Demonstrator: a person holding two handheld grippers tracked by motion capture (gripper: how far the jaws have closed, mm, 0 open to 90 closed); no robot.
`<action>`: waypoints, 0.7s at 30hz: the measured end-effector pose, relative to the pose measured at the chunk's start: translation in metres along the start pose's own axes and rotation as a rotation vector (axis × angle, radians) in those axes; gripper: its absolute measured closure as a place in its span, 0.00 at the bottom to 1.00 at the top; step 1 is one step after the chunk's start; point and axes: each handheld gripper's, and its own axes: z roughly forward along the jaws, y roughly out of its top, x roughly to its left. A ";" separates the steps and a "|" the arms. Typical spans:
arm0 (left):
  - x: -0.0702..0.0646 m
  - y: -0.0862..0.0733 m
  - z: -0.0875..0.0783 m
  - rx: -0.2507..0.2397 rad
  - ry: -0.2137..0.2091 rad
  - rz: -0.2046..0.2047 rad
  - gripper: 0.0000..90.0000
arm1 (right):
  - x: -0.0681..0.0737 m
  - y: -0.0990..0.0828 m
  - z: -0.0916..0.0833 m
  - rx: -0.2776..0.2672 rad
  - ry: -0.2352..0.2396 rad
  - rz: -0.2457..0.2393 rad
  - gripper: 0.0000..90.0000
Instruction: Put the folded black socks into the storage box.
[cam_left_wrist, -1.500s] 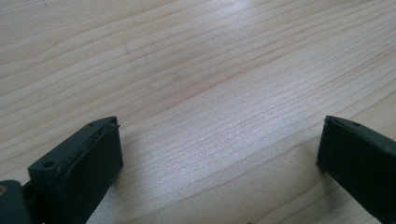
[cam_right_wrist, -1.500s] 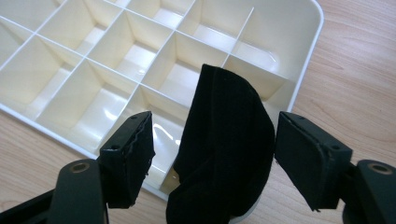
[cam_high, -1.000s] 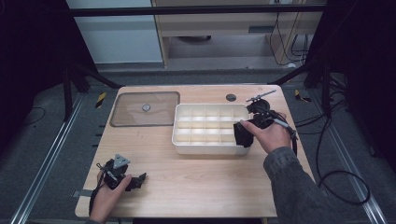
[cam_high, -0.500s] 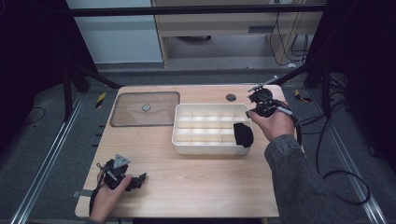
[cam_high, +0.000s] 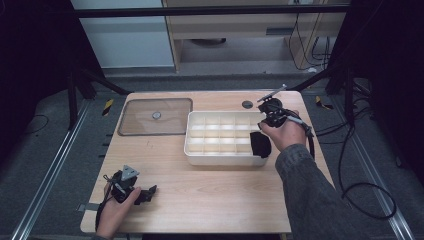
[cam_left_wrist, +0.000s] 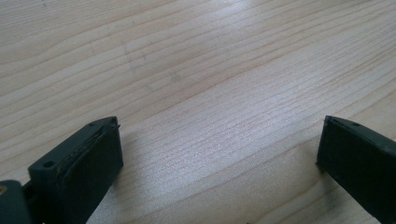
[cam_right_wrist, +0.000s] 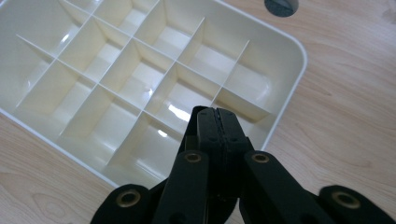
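Note:
A white tray (cam_high: 220, 160) divided into several empty compartments stands in the middle of the wooden table. My right gripper (cam_high: 259, 145) hangs over the tray's right end. In the right gripper view its jaws (cam_right_wrist: 217, 119) have just been closing and now stand pressed together, with nothing between them, above a corner compartment of the tray (cam_right_wrist: 289, 51). My left gripper (cam_high: 146, 192) rests near the table's front left edge. In the left gripper view it (cam_left_wrist: 219, 154) is open wide over bare wood.
A clear flat lid (cam_high: 156, 116) with a small round knob lies at the back left of the table (cam_high: 210, 200). A dark round hole (cam_high: 247, 104) sits behind the tray. Cables trail off the table's right side.
The right hand has shifted slightly toward the far edge while its jaws stayed over the tray's right end. The left hand has kept still.

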 end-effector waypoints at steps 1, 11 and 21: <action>0.000 0.000 0.000 0.001 -0.001 0.000 0.00 | 0.001 0.000 0.003 0.008 0.001 -0.005 1.00; 0.000 0.000 0.000 0.001 -0.002 0.001 0.00 | 0.008 0.001 0.021 0.048 0.000 -0.021 1.00; 0.000 0.000 0.000 0.002 -0.002 0.001 0.00 | 0.009 -0.004 0.029 0.072 0.003 -0.023 1.00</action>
